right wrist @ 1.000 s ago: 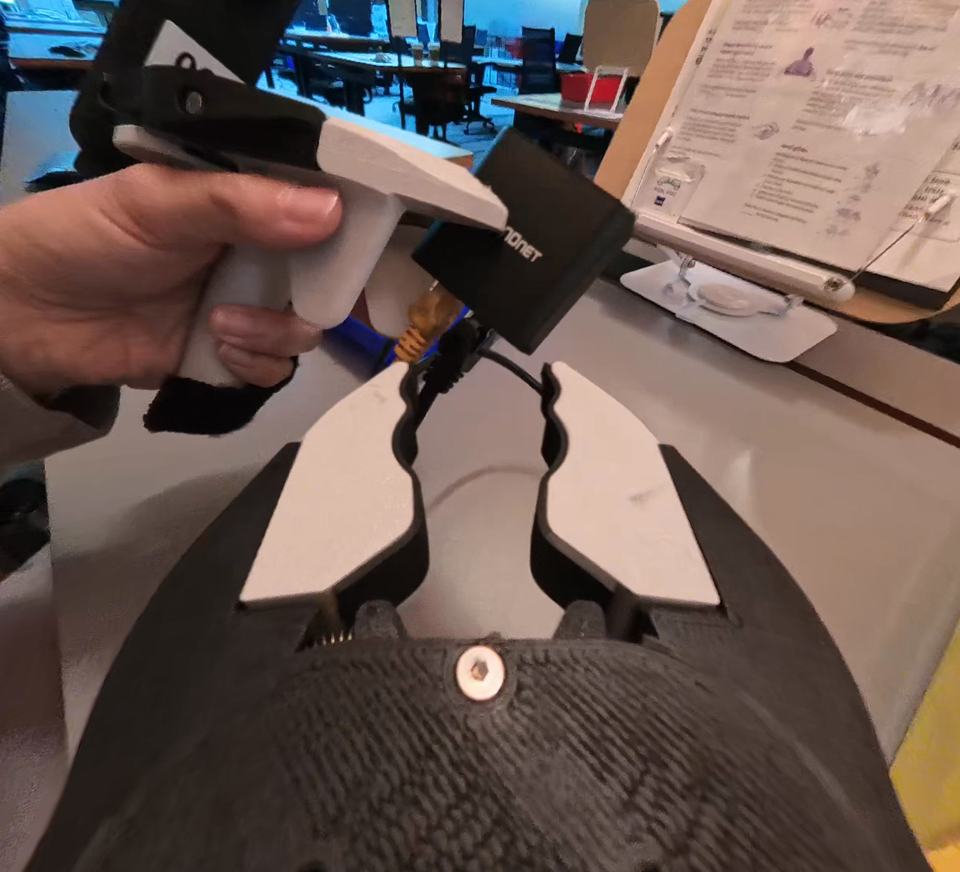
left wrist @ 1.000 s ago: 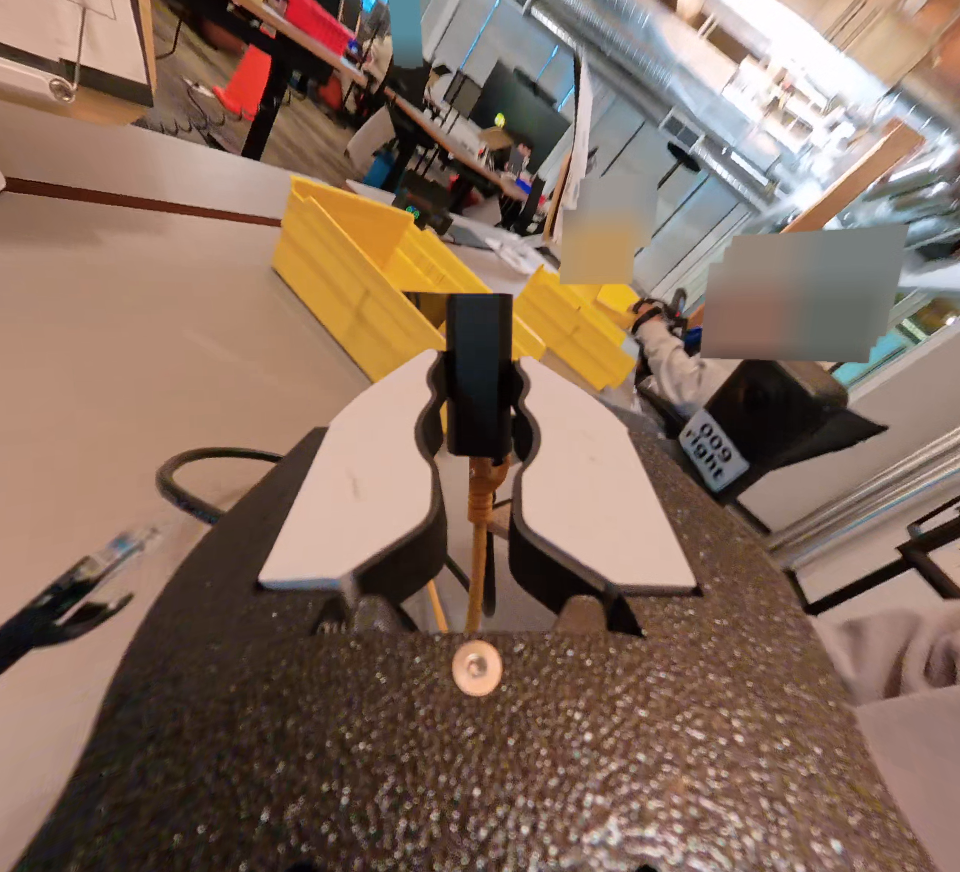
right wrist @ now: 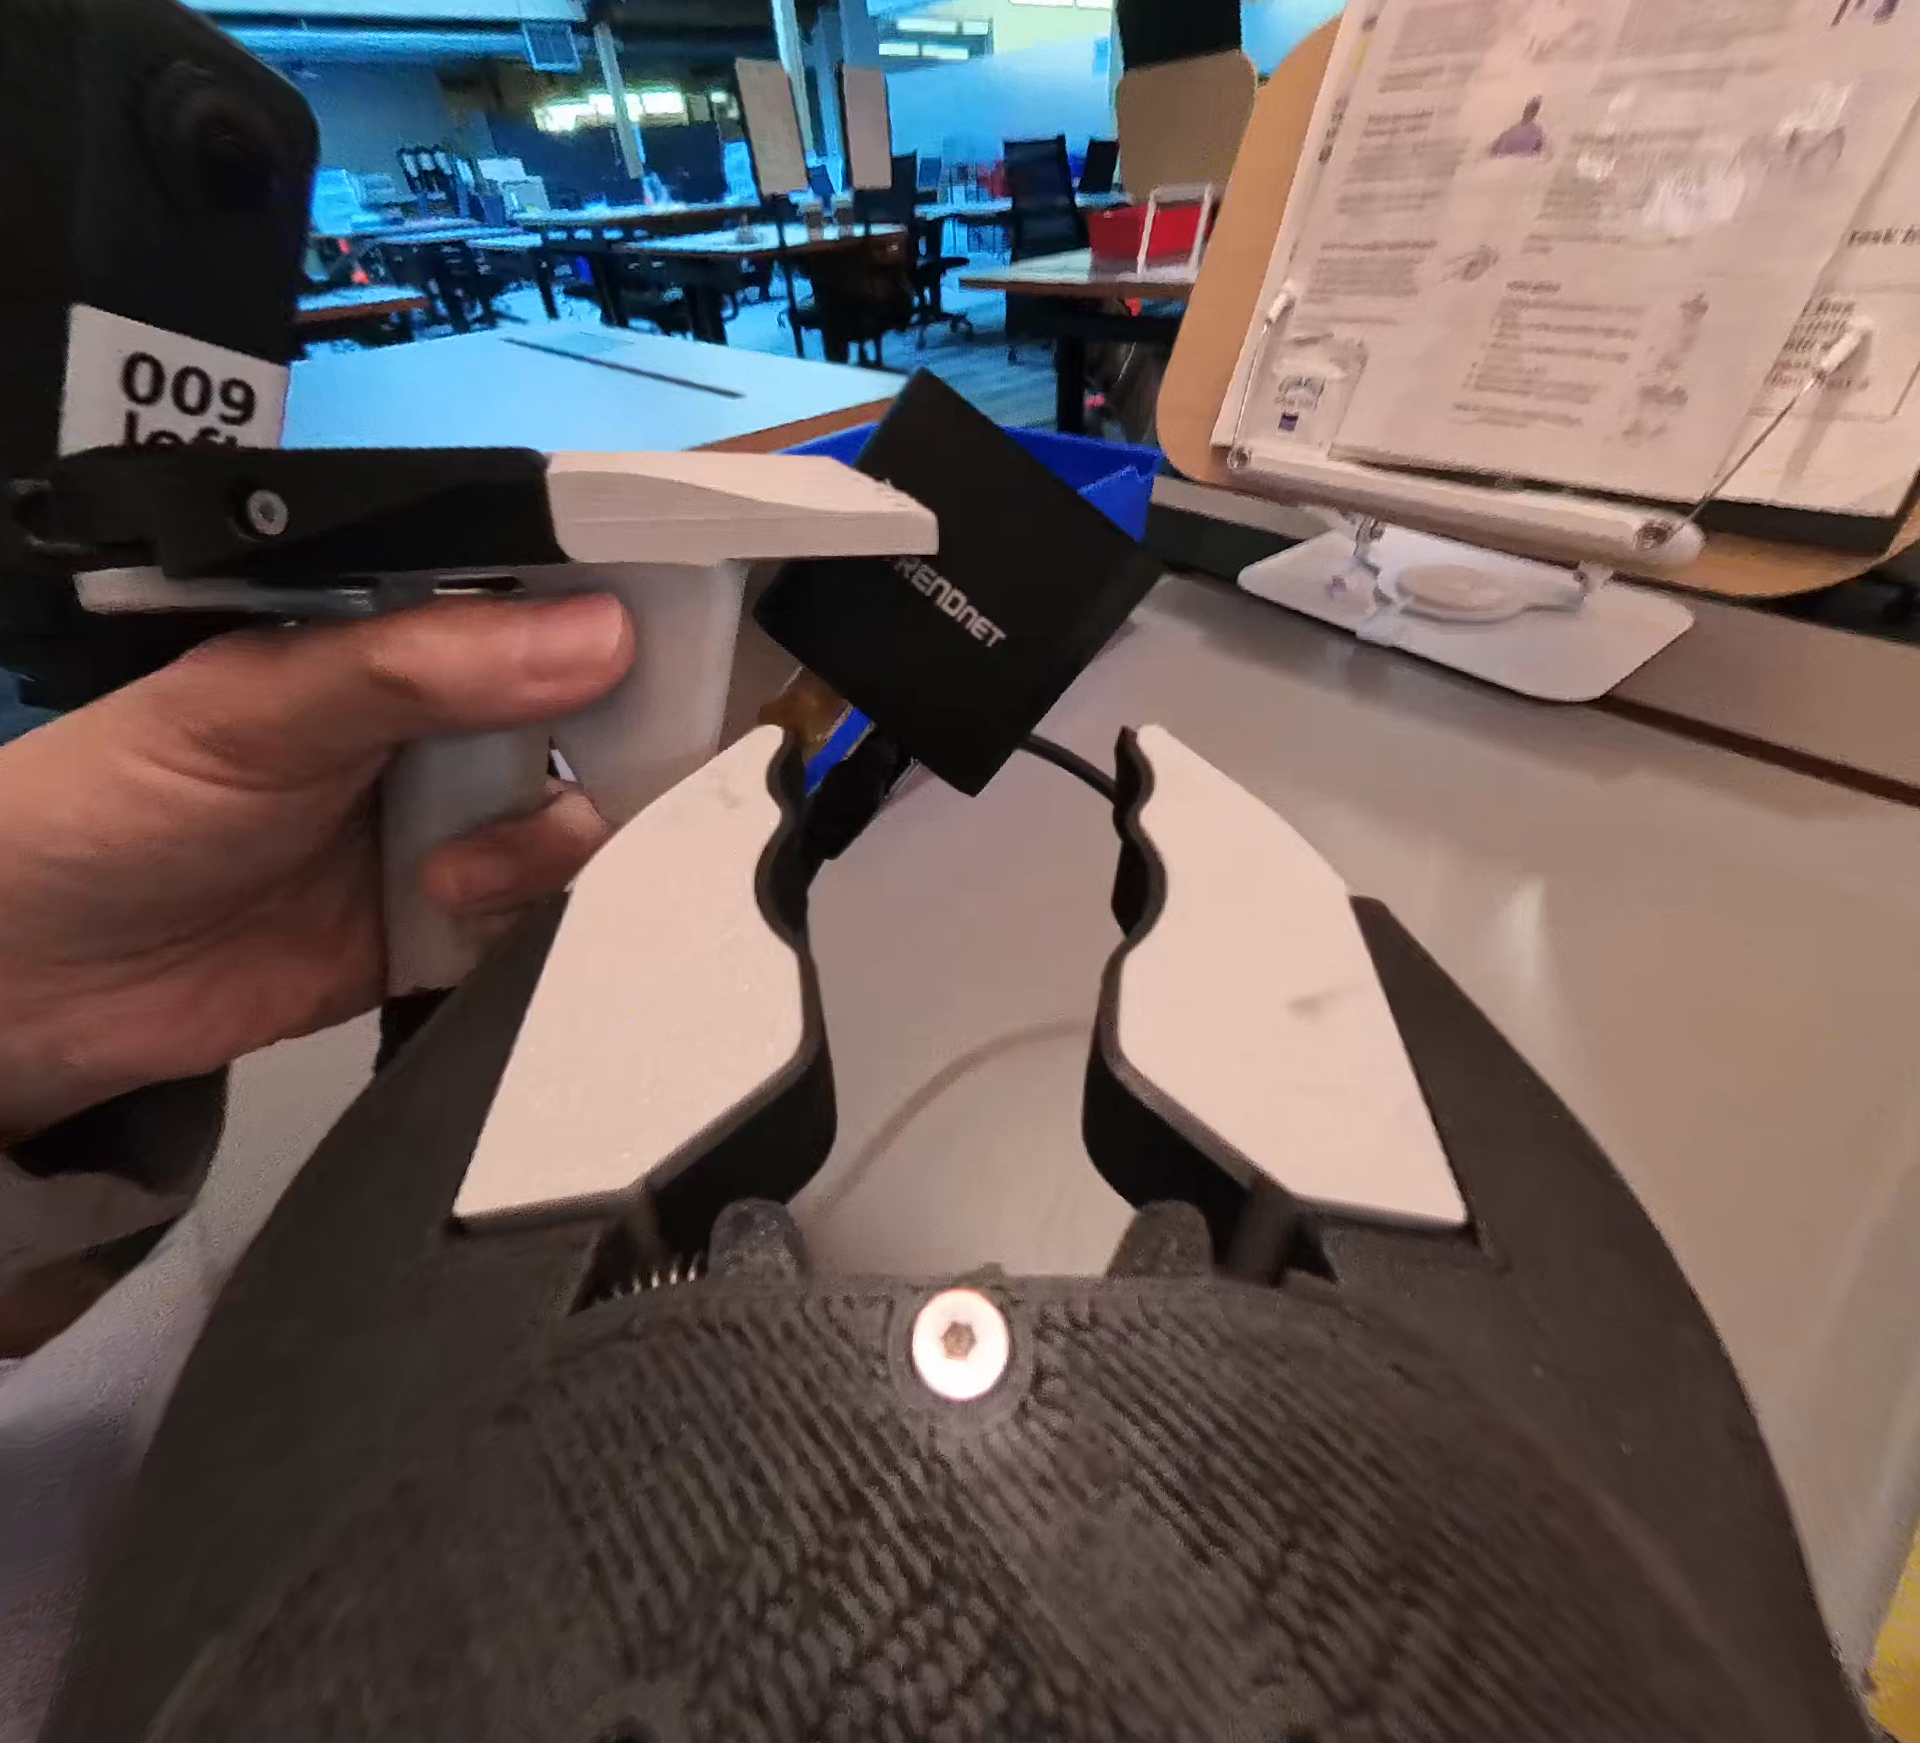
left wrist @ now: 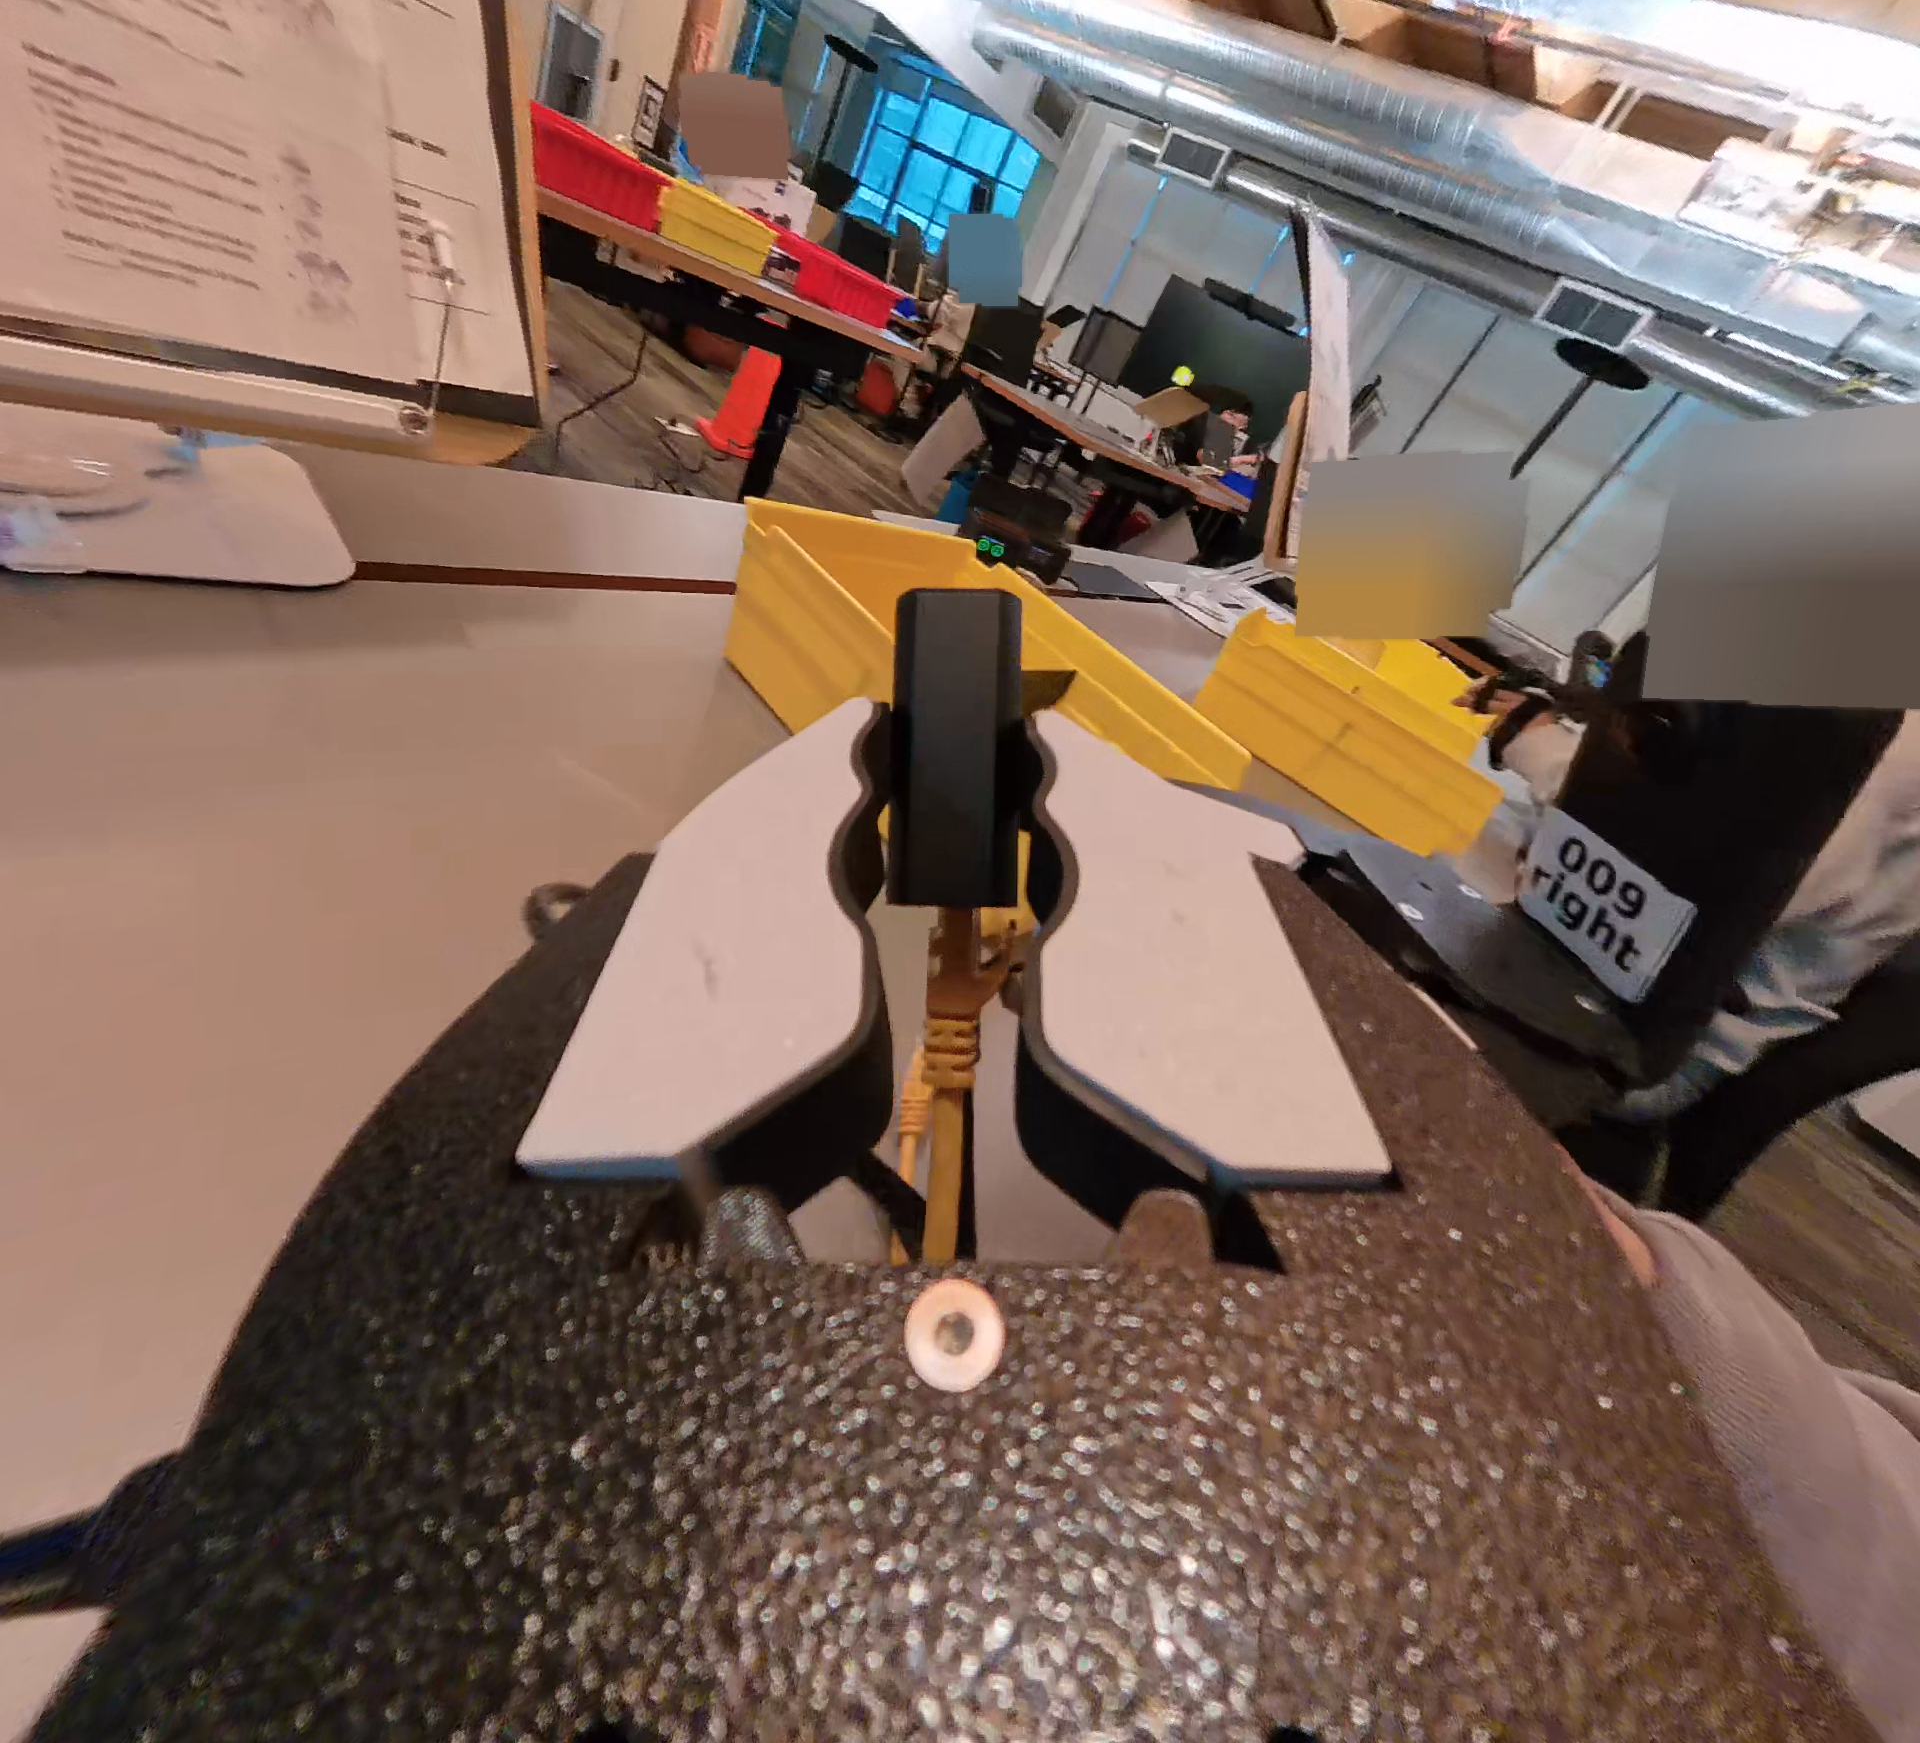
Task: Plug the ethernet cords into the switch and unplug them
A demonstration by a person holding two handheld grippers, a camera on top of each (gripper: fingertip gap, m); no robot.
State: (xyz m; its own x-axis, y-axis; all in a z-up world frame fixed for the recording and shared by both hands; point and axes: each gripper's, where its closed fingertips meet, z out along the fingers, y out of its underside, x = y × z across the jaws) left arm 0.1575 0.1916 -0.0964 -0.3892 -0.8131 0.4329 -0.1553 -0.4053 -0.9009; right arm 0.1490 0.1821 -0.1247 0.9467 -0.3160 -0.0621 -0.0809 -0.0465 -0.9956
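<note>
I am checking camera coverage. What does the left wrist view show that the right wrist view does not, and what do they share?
Only the left wrist view shows the yellow bins and the yellow cord running down from the switch, which the left gripper clamps edge-on. Only the right wrist view shows the hand on that gripper, the blue bin and the open right gripper. Both show the switch, the grey table and the document stand.

Black switch (left wrist: 954, 748), yellow cord (left wrist: 948, 1111), yellow bins (left wrist: 831, 644)
</note>
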